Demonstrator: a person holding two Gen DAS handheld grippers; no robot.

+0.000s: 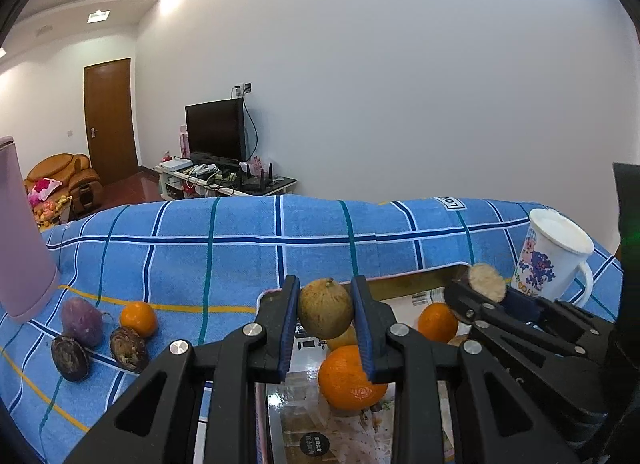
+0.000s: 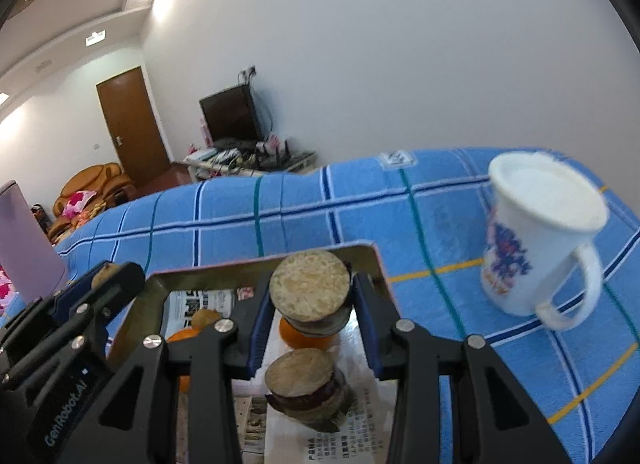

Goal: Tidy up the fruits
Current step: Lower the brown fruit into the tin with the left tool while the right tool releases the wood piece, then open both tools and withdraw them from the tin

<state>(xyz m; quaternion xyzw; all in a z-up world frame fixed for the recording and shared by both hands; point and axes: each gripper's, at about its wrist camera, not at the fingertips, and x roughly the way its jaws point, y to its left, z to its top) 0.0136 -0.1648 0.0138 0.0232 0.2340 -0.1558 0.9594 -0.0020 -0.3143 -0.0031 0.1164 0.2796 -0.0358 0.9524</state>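
While both tongs hang over the tray (image 1: pixel 416 284), left gripper (image 1: pixel 325 314) is clamped on a greenish-brown round fruit (image 1: pixel 325 308), right gripper (image 2: pixel 310 292) clamped on a cut tuber piece (image 2: pixel 309 290). Nearest, in the tray: an orange (image 1: pixel 344 378), a second cut piece (image 2: pixel 304 384). Left on the blue checked cloth (image 1: pixel 240 248): two dark fruits (image 1: pixel 70 358), a purple tuber (image 1: pixel 82 320), a small orange (image 1: pixel 138 318). Far right, a white mug (image 1: pixel 550 256); far left, a pink container (image 1: pixel 20 240).

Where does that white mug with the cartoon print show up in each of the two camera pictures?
Left wrist view: white mug stands at the far right edge, on the blue checked cloth, just behind the right tool.
Right wrist view: white mug is at the right, slightly blurred, handle toward the camera.
Shared landmark: the metal tray, left of the mug in both.
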